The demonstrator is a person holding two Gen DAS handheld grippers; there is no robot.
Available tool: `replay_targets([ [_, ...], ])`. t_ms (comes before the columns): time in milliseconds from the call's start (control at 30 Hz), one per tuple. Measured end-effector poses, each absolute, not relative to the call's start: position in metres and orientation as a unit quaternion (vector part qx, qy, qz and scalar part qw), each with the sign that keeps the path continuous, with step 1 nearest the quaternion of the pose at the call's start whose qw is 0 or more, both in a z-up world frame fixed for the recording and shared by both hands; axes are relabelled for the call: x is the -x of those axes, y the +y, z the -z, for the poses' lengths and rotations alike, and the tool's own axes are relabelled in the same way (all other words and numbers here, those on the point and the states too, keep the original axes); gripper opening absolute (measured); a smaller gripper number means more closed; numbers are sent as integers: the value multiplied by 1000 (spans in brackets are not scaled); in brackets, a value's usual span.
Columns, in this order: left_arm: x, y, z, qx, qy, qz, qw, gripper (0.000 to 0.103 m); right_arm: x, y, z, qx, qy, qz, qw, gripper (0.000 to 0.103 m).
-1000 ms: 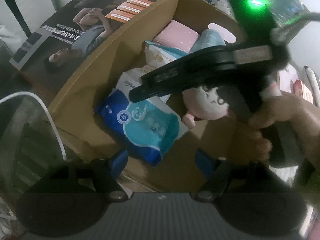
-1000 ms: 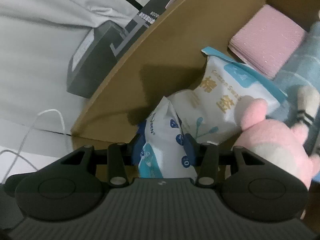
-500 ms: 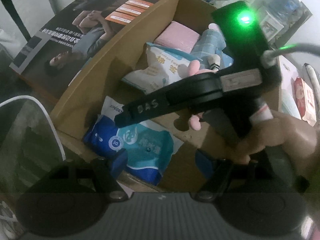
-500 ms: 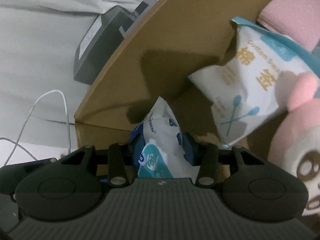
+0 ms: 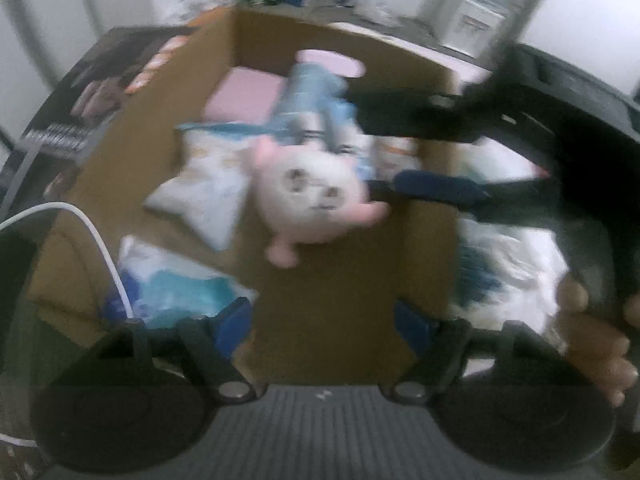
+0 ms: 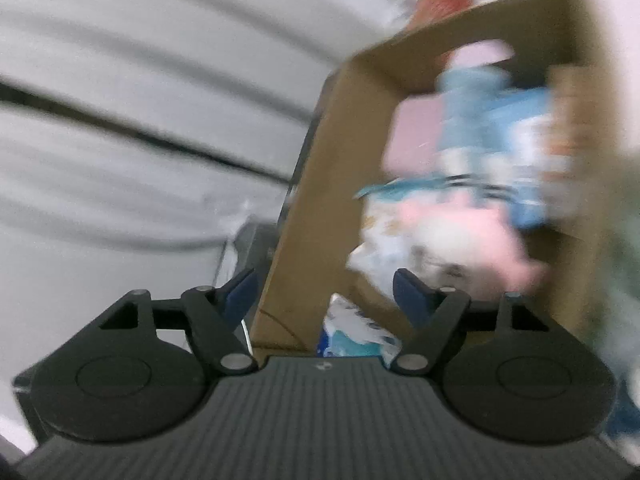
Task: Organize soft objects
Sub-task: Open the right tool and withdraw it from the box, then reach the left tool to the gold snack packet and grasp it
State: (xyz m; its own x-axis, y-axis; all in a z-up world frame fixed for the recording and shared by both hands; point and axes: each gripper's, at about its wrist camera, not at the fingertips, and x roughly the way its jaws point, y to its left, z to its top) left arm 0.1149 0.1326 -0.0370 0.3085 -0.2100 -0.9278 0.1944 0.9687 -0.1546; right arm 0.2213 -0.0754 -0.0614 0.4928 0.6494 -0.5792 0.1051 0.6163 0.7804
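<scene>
Soft objects lie inside the cardboard box [image 5: 328,312], and the left wrist view looks almost straight down on them through heavy blur. A pink-and-white plush toy [image 5: 312,196] sits near the middle of the box floor, face up. A white cotton-swab bag [image 5: 204,192] lies just beside it toward the box's left wall, and a pink pack [image 5: 244,96] rests in the far corner with a light blue cloth item [image 5: 312,96] next to it. A blue-and-white wipes pack [image 5: 176,292] lies in the near left corner, crossed by a white cable [image 5: 100,248]. The left gripper [image 5: 324,324] stands open above the bare box floor, nothing between its fingers. Only this view shows the right gripper [image 5: 404,152] from outside: it reaches in from the right above the box, its 2 fingers spread and empty, with the person's hand [image 5: 596,344] on its handle.

From the right wrist view, also smeared, the box is seen from its near left corner, with the outer wall [image 6: 304,208] and a pale wall behind, which the other view lacks. The right gripper's [image 6: 324,292] jaws have just been opening and stand wide, with the wipes pack [image 6: 356,336] lying low between the fingers, untouched. The plush toy [image 6: 460,236] and the pink pack [image 6: 416,136] blur together farther in.
</scene>
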Motion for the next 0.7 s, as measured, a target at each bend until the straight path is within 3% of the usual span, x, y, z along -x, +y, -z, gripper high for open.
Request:
replay_targets([
  [367, -75, 12, 19, -51, 562, 225, 794, 81, -42, -247, 17, -479, 403, 17, 780, 79],
  [700, -34, -91, 31, -56, 583, 289, 757, 81, 69, -328, 9, -495, 395, 124, 764, 81],
])
